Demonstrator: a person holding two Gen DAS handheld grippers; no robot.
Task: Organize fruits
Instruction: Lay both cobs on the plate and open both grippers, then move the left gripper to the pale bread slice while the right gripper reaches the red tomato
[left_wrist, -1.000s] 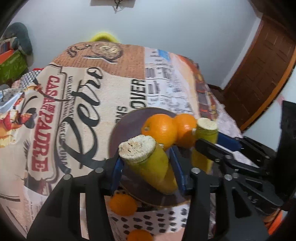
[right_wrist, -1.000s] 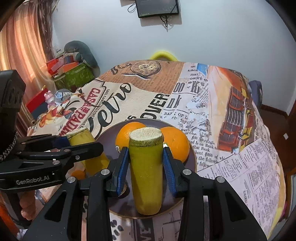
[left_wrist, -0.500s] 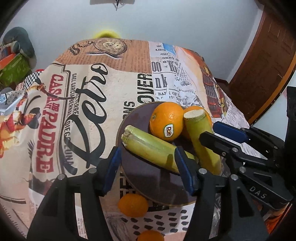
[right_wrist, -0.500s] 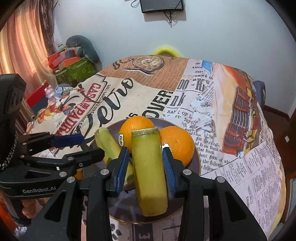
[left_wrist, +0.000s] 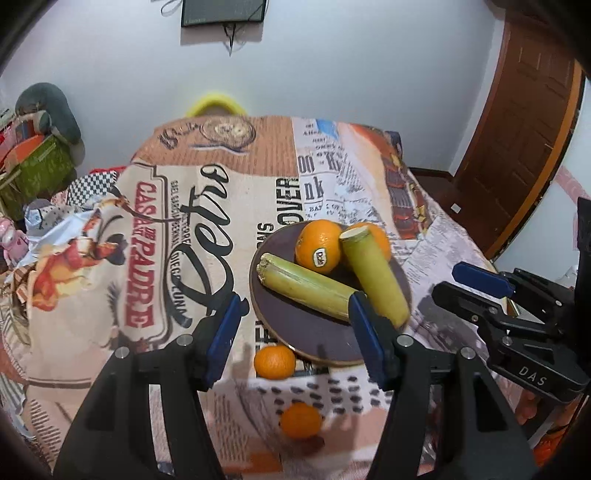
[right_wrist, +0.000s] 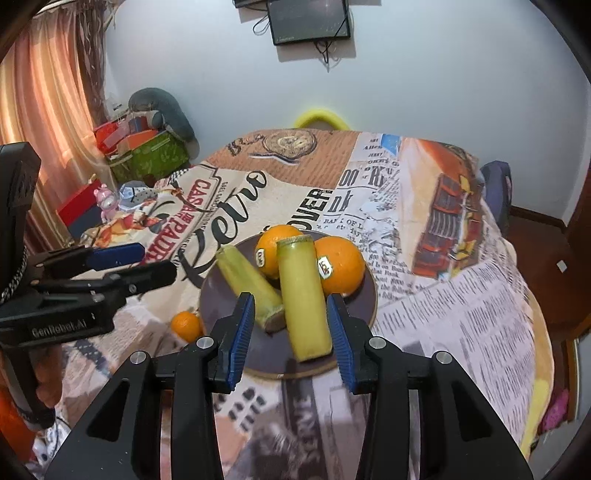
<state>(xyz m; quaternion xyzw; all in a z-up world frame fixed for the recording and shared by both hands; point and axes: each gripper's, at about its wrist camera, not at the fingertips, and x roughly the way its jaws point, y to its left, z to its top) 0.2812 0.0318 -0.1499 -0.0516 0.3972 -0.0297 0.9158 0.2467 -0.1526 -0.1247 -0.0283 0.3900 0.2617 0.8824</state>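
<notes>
Room: white wall with dark screen (right_wrist: 309, 20), brown door (left_wrist: 517, 140) at the right.
Surface: table under printed cloth (left_wrist: 177, 229), retro newspaper pattern.
Plate: dark round plate (right_wrist: 221, 299), close to near edge of the table.
On plate: 2 oranges (right_wrist: 340, 267) with stickers at far rim; 2 yellow-green stalk pieces (right_wrist: 301, 295) lying flat, leaning against the oranges.
Off plate: 2 small oranges (left_wrist: 275, 362) on cloth between plate and near edge, one just beside the rim.
Left gripper (left_wrist: 295, 339): above near rim, jaws apart and just been opening, not touching its stalk.
Right gripper (right_wrist: 291, 332): jaws apart, just been opening; stalk between pads, free on both sides.
</notes>
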